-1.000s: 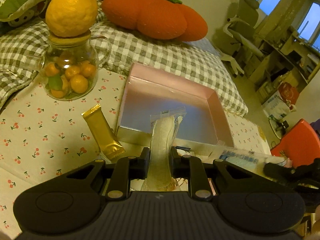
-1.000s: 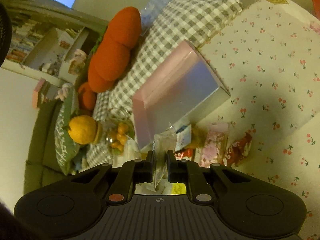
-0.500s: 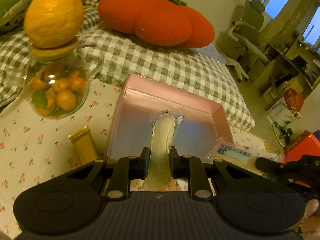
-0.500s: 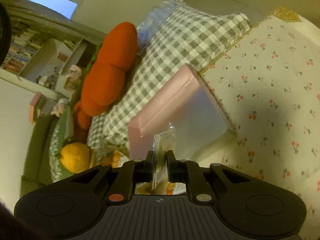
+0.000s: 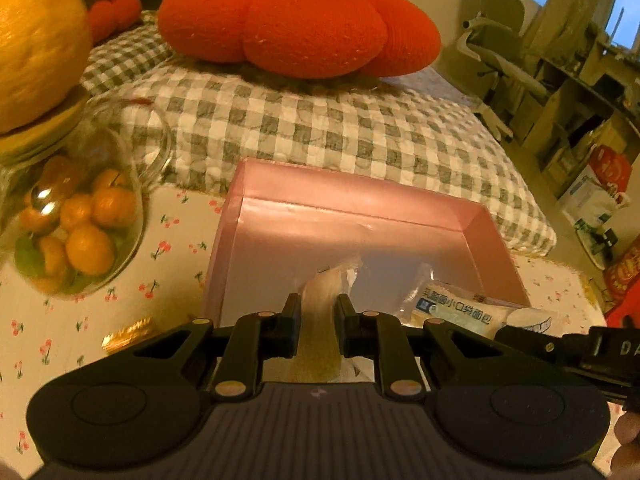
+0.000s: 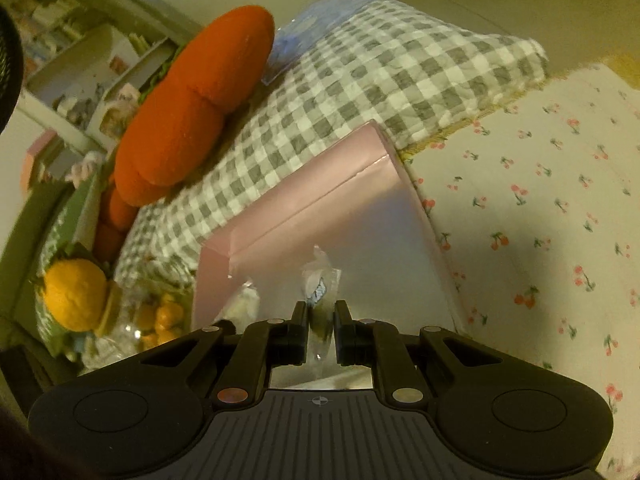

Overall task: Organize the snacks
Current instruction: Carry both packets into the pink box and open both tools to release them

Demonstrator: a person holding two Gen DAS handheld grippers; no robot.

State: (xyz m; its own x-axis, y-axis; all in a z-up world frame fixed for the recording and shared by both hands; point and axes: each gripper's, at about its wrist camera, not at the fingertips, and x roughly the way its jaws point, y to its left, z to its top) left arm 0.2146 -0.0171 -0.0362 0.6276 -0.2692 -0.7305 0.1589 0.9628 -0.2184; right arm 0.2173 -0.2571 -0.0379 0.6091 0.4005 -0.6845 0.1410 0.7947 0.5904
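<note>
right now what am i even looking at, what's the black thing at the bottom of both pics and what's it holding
The black shape is a handheld two-finger gripper; a person carries one in each hand, and a fisheye camera on each looks forward along its fingers. So one picture comes from the left hand, the other from the right.

The left gripper is shut on a clear-wrapped pale snack. The right gripper is shut on a small clear packet; from the left view that packet shows blue print.

Both hang over an open pink box on a cherry-print cloth. Beside the box stands a glass jar of small oranges with a big yellow fruit on its lid, and a gold wrapper lies on the cloth. Behind are a checked blanket and an orange cushion.
</note>
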